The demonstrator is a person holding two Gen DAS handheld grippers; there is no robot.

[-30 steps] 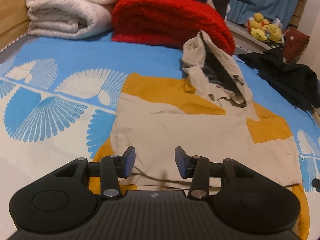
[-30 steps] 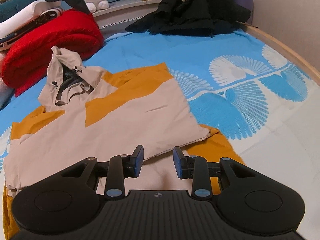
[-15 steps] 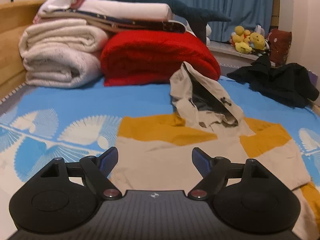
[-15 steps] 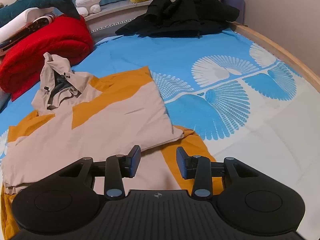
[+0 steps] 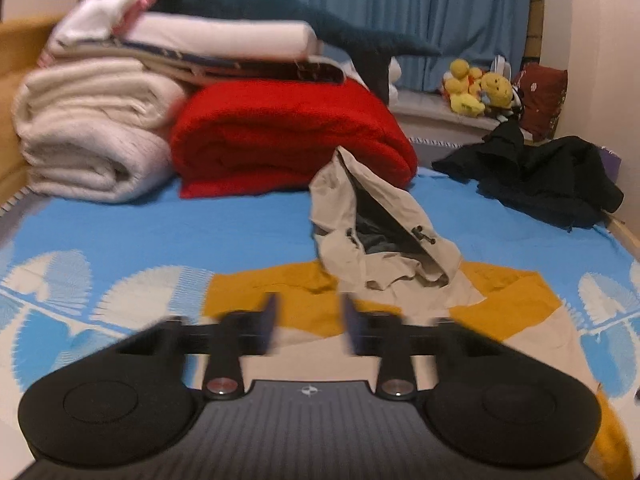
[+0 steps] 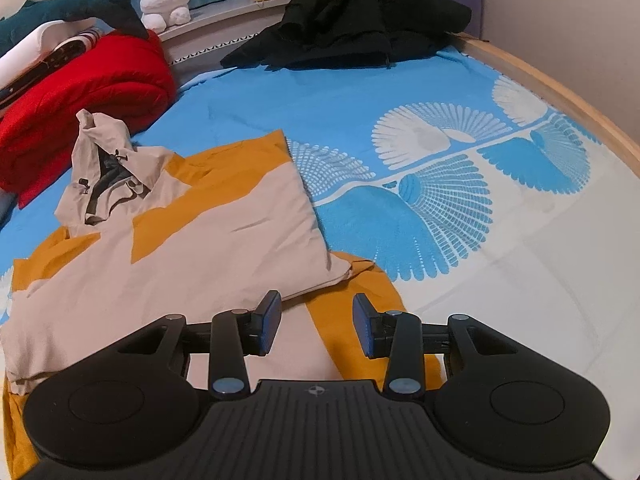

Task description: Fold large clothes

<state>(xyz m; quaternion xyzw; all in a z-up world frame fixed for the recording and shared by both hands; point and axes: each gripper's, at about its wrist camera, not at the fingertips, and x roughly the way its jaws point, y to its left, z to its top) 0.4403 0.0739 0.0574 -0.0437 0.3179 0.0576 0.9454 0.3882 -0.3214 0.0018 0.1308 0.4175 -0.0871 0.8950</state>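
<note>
A beige and mustard hooded jacket (image 5: 304,284) lies flat on the blue patterned bed sheet (image 5: 160,232), sleeves folded in, its hood (image 5: 372,232) crumpled towards the red blanket. My left gripper (image 5: 310,322) hovers above the jacket's near part. Its blurred jaws are closing, a gap still shows, and nothing is between them. In the right wrist view the same jacket (image 6: 208,248) spreads to the left with its hood (image 6: 104,168) at the far left. My right gripper (image 6: 318,320) stands open over the jacket's mustard lower edge, holding nothing.
A folded red blanket (image 5: 280,136) and rolled white blankets (image 5: 88,136) are stacked at the bed's head, with a shark plush on top. A heap of black clothes (image 6: 360,20) lies at the far corner. Yellow plush toys (image 5: 476,88) sit on the sill. A wooden bed rail (image 6: 580,108) runs along the right.
The left gripper has risen and tipped up, so more of the room shows; its jaws spread wide, then narrowed. The right gripper drew back slightly and its jaws widened a little.
</note>
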